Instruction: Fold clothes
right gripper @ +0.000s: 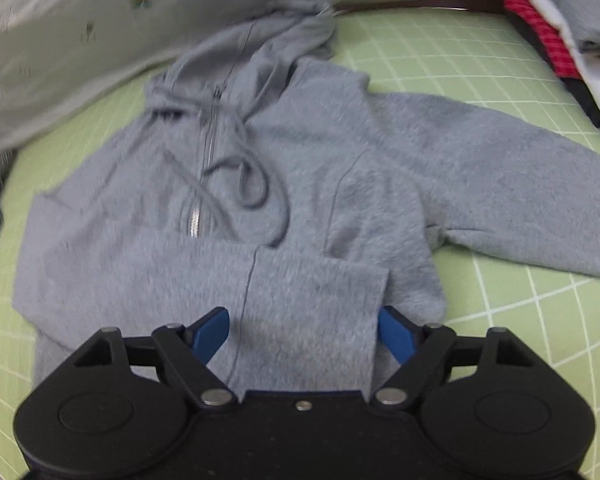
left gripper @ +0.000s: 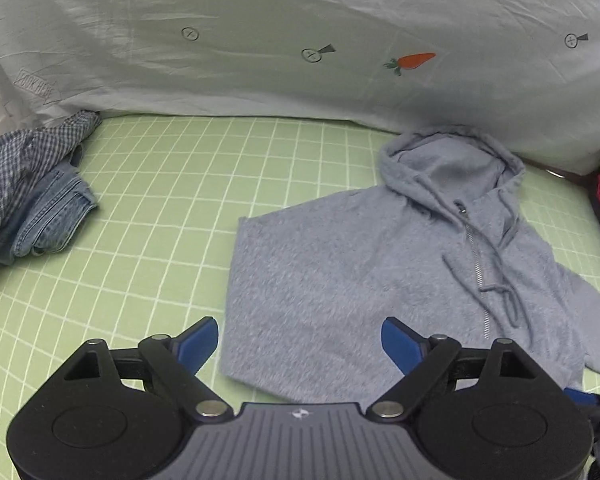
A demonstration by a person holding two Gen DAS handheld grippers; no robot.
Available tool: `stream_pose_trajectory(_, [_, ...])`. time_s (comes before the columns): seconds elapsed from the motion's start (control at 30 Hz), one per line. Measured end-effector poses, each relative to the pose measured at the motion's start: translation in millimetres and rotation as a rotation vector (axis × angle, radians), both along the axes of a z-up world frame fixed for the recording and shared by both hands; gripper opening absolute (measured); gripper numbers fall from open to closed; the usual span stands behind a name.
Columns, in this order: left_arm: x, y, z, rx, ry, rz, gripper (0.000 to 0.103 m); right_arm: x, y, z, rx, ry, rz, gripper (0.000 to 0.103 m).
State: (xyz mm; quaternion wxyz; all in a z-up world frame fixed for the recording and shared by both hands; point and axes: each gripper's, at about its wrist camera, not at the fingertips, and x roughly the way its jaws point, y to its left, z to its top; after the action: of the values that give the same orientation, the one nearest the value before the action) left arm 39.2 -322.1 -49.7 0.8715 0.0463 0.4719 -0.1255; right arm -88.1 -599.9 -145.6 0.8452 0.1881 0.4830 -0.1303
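Hoodie (left gripper: 340, 280), grey, zip-front, lies front-up on my green grid-pattern bed sheet (left gripper: 160, 200). Its hood (left gripper: 452, 164) points toward the far edge and touches the pale carrot-print cloth (left gripper: 300, 40) that rises behind the sheet. In the right wrist view the hoodie (right gripper: 228, 208) shows one sleeve folded across the lower chest, its cuff end (right gripper: 312, 312) lying flat between my fingers. The other sleeve (right gripper: 520, 192) stretches out to the right over the sheet (right gripper: 520, 320). The zipper (right gripper: 196, 216) runs down the middle of the chest, and the drawstrings (right gripper: 256, 184) loop loosely beside it.

My right hand-held gripper (right gripper: 302, 334) has its blue fingers spread wide, one on each side of the folded sleeve end. I cannot tell whether the fingers touch the fabric. My left hand-held gripper (left gripper: 300, 344) is also spread wide and sits above the hoodie's lower left edge, gripping nothing. Its left finger (left gripper: 198, 344) is over bare sheet; its right finger (left gripper: 402, 344) is over grey fabric.

Folded denim (left gripper: 56, 216) and a blue checked garment (left gripper: 16, 168) lie together at the left side of the sheet, well apart from the hoodie. A red-and-white pile of clothes (right gripper: 560, 40) sits at the far right edge. The right wrist view is slightly blurred.
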Motion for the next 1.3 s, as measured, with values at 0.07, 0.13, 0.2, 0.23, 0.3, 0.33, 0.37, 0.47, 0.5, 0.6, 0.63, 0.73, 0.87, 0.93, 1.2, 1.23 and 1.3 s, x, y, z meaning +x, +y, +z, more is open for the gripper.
stream_pose_trajectory(0.07, [-1.3,-3.3,-2.8,0.004,0.006,0.0,0.089,-0.2,3.0,1.7,-0.017,-0.011,0.026,0.088])
stream_pose_trajectory(0.13, [-3.9,-4.7,-6.6,0.007,0.025,0.011,0.089,-0.4,5.9,3.4,-0.033,-0.022,0.052,0.09])
stream_pose_trajectory(0.2, [-7.1,-4.2,-9.1,0.013,0.038,0.015,0.089,-0.6,8.9,5.0,-0.05,-0.033,0.078,0.081])
stream_pose_trajectory(0.23, [-9.5,-4.0,-9.4,0.019,0.038,0.015,0.089,-0.7,10.4,5.9,-0.059,-0.038,0.091,0.075])
stream_pose_trajectory(0.3, [-13.4,-3.9,-9.9,0.026,0.04,0.017,0.089,-0.9,13.3,7.6,-0.075,-0.049,0.117,0.038])
stream_pose_trajectory(0.33, [-15.0,-3.8,-10.0,0.029,0.041,0.019,0.089,-1.0,14.8,8.4,-0.084,-0.055,0.131,0.033])
stream_pose_trajectory(0.37, [-15.7,-3.6,-10.2,0.029,0.043,0.025,0.089,-1.1,16.3,9.3,-0.092,-0.06,0.144,0.027])
stream_pose_trajectory(0.47, [-16.8,-3.4,-8.3,0.026,0.033,0.047,0.089,2.8,15.0,24.4,-0.115,-0.118,0.168,0.01])
stream_pose_trajectory(0.5, [-16.8,-3.2,-7.3,0.027,0.026,0.054,0.089,4.6,13.8,31.0,-0.122,-0.142,0.174,0.01])
stream_pose_trajectory(0.6, [-15.1,-3.9,-4.3,0.035,0.004,0.068,0.089,9.9,10.4,50.8,-0.145,-0.215,0.192,0.01])
stream_pose_trajectory(0.63, [-13.9,-4.4,-3.5,0.037,-0.004,0.07,0.089,11.7,9.3,57.3,-0.152,-0.239,0.198,0.01])
stream_pose_trajectory(0.73, [-7.0,-5.4,-1.8,0.033,-0.028,0.081,0.089,17.4,4.7,76.9,-0.174,-0.31,0.212,0.009])
stream_pose_trajectory(0.87, [8.2,-9.2,-4.6,0.036,-0.026,0.111,0.089,25.2,-36.2,92.2,-0.192,-0.346,0.112,0.009])
stream_pose_trajectory(0.93, [14.0,-12.6,-4.0,0.046,-0.039,0.11,0.089,23.1,-66.4,92.8,-0.237,-0.326,0.028,0.009])
stream_pose_trajectory(1.2, [36.8,-34.9,-21.7,0.076,0.0,0.065,0.089,-11.5,-179.9,71.4,-0.288,-0.176,-0.405,0.075])
stream_pose_trajectory(1.23, [39.6,-38.8,-25.7,0.076,0.014,0.058,0.089,-14.8,-183.0,66.6,-0.272,-0.171,-0.405,0.075])
stream_pose_trajectory(1.3, [43.3,-46.8,-34.9,0.085,0.036,0.036,0.089,-18.0,-188.5,50.6,-0.22,-0.135,-0.432,0.076])
